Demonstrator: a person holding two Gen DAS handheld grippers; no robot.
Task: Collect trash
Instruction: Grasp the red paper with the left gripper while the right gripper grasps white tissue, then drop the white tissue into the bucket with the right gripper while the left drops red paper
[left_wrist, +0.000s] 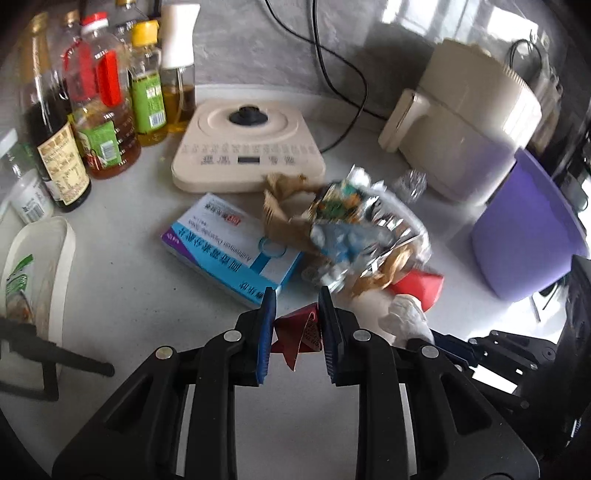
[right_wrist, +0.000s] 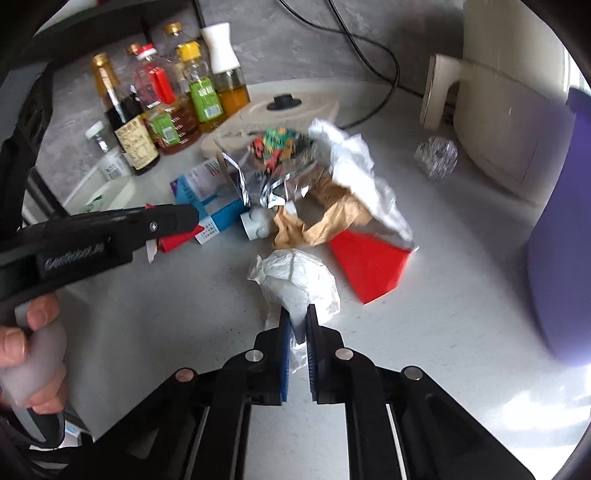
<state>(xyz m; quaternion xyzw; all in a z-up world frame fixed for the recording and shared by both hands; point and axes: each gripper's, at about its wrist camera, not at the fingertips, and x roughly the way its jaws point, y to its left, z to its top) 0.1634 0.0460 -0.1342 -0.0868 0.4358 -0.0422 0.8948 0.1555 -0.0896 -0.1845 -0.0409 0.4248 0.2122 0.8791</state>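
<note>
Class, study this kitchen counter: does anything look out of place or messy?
Yes. Crumpled litter sits heaped beside the induction cooker: a torn foil wrapper, brown paper and a medicine box. A foil ball lies apart.

Left gripper (left_wrist: 297, 325): black linkage arms, silver pivot screws, ribbed blue finger pads (left_wrist: 266, 332). Right gripper (right_wrist: 297, 334): identical build

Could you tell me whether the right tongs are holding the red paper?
No, the right tongs are shut on the crumpled white tissue; the red paper lies apart.
</note>
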